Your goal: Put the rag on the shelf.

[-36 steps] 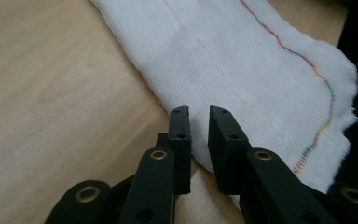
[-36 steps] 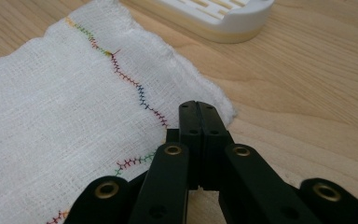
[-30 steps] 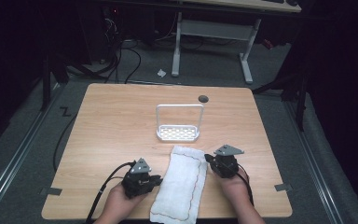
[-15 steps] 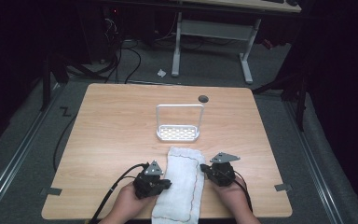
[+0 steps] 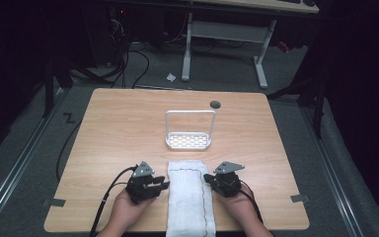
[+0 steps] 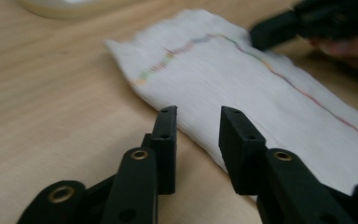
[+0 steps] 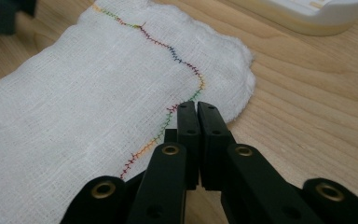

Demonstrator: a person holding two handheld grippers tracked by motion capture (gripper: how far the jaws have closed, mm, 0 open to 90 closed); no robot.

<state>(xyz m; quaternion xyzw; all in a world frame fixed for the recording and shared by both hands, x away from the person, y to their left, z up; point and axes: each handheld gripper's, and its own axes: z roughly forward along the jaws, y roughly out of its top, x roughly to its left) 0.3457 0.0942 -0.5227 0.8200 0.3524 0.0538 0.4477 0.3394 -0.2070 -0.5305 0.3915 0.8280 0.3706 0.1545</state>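
A folded white cloth (image 5: 190, 197) with a multicolour stitched line lies lengthwise at the table's near edge, its near end reaching over that edge. My left gripper (image 5: 165, 185) is at the cloth's left side. Its jaws are open, and the cloth's (image 6: 242, 79) edge lies just past their tips (image 6: 198, 112). My right gripper (image 5: 207, 177) is at the cloth's right side. It is shut, its tips (image 7: 198, 106) over the cloth (image 7: 74, 93) by the stitching. The cloth lies flat there, with none seen between the jaws. The right gripper (image 6: 261, 35) also shows across the cloth.
A small white rack (image 5: 189, 140) with a tall hoop handle stands just beyond the cloth's far end. A dark round hole (image 5: 215, 104) sits in the wooden table (image 5: 123, 128) behind it. Both hands reach in over the near edge.
Both grippers have drawn back toward the near edge and closed in on the cloth's sides. The cloth has straightened from a slant and slid nearer, now overhanging the edge.
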